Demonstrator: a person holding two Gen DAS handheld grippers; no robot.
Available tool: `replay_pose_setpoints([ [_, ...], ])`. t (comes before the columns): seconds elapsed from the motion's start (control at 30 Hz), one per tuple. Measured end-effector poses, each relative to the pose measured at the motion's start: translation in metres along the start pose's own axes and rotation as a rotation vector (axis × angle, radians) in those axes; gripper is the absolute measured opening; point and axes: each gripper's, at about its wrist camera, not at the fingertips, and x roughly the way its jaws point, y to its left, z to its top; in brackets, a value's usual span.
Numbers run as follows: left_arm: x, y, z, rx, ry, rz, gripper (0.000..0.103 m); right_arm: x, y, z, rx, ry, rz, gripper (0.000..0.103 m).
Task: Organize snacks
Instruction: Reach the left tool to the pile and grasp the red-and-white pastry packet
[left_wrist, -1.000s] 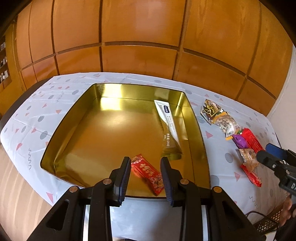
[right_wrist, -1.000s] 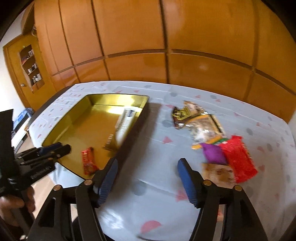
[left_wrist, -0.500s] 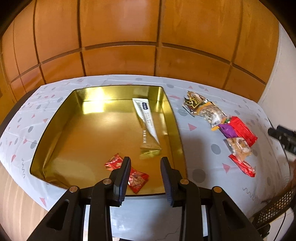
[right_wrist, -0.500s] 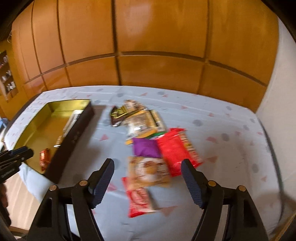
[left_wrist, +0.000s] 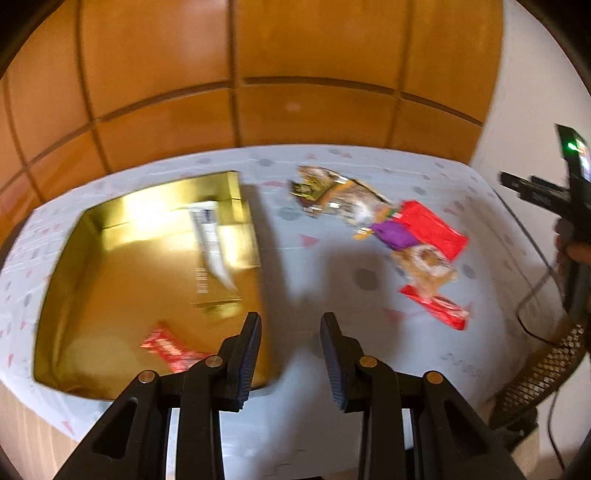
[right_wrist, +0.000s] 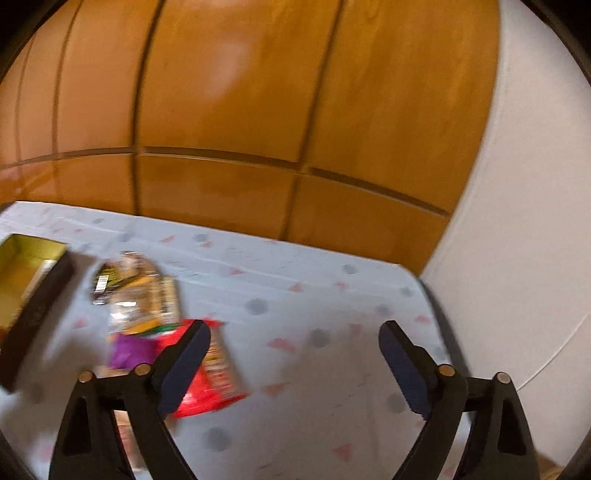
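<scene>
A gold tray (left_wrist: 66, 280) lies on the spotted tablecloth, with a long white packet (left_wrist: 208, 236) and a small red snack (left_wrist: 166, 347) inside. My left gripper (left_wrist: 290, 350) hovers over the tray's right front corner, open by a narrow gap with nothing in it. Right of the tray is a loose pile: brown packets (left_wrist: 332, 192), a purple packet (left_wrist: 395, 234), a red bag (left_wrist: 428, 229), a tan cookie pack (left_wrist: 424, 266) and a red bar (left_wrist: 436, 306). My right gripper (right_wrist: 295, 332) is wide and its jaws are opening, empty, over bare cloth right of the red bag (right_wrist: 214, 369).
A wood-panelled wall (right_wrist: 258, 110) backs the table, and a white wall (right_wrist: 535, 221) closes the right side. The table's right edge (right_wrist: 436, 302) is near my right gripper. A dark mesh object (left_wrist: 543, 373) and a cable sit off the table's right front.
Both views have swung to the right. My left gripper has moved from above the tray's middle to its right edge. My right gripper has passed the snack pile and its jaws have widened.
</scene>
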Motion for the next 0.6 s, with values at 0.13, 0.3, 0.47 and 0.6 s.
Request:
replay_pose_setpoints([
  [0.13, 0.021, -0.025, 0.008, -0.006, 0.110, -0.147, 0.033, 0.009, -0.016, 0.000, 0.102, 0.040, 0.048, 0.096],
  [0.3, 0.054, -0.063, 0.008, -0.020, 0.241, -0.269, 0.033, 0.006, -0.019, -0.002, 0.135, 0.034, 0.080, 0.099],
  [0.47, 0.088, -0.093, 0.011, -0.085, 0.333, -0.306, 0.046, 0.002, -0.021, -0.003, 0.165, 0.015, 0.110, 0.103],
  [0.6, 0.105, -0.105, 0.020, -0.143, 0.349, -0.297, 0.051, 0.003, -0.022, -0.002, 0.182, 0.020, 0.129, 0.103],
])
